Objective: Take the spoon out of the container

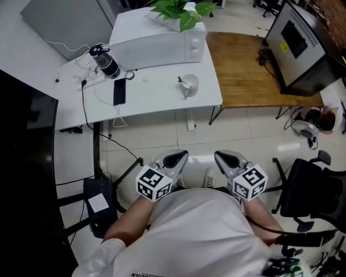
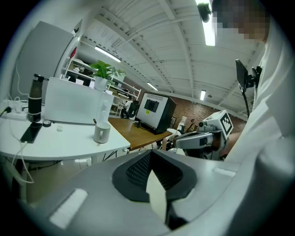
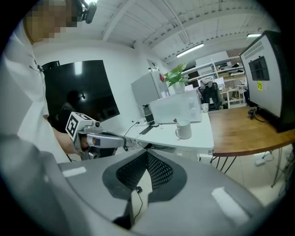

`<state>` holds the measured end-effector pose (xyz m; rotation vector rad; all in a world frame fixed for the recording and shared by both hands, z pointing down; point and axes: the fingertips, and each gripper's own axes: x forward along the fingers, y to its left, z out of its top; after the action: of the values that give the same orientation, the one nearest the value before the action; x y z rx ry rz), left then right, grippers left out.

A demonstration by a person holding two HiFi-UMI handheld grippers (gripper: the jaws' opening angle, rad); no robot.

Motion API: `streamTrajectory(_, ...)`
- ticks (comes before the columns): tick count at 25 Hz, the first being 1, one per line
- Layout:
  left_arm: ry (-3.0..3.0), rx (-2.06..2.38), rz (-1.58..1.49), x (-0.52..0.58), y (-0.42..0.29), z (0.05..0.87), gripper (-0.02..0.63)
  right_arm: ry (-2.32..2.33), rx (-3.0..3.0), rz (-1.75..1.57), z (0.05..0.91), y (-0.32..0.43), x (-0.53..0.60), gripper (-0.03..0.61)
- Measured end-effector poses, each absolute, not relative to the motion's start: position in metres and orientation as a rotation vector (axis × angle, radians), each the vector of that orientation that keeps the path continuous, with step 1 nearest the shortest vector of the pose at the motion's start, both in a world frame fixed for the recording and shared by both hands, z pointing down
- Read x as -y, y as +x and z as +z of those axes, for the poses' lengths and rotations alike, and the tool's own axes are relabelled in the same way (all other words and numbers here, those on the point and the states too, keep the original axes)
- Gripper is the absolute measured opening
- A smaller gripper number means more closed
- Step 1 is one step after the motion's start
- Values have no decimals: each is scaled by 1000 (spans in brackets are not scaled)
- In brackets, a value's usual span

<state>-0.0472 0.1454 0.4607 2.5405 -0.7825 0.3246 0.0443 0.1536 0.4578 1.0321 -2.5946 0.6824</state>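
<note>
I'm in an office. A white table (image 1: 157,94) and a wooden table (image 1: 243,70) stand ahead. A big screen (image 1: 297,40) and a swivel chair (image 1: 308,195) sit on my right.

Spoon (image 1: 184,83) in container (image 1: 191,87) on table (image 1: 157,96), right of phone (image 1: 119,93), before microwave (image 1: 157,46)

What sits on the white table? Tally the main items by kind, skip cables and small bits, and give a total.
Mug: 1
Spoon: 1
Bottle: 1
Phone: 1
Microwave: 1
Potted plant: 1
Total: 6
</note>
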Motion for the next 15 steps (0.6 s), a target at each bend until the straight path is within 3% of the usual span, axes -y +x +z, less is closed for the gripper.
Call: streamTrajectory(15,2583,753,346,-129,-106,456,5,1069,2597,634,448,-19,-140,8)
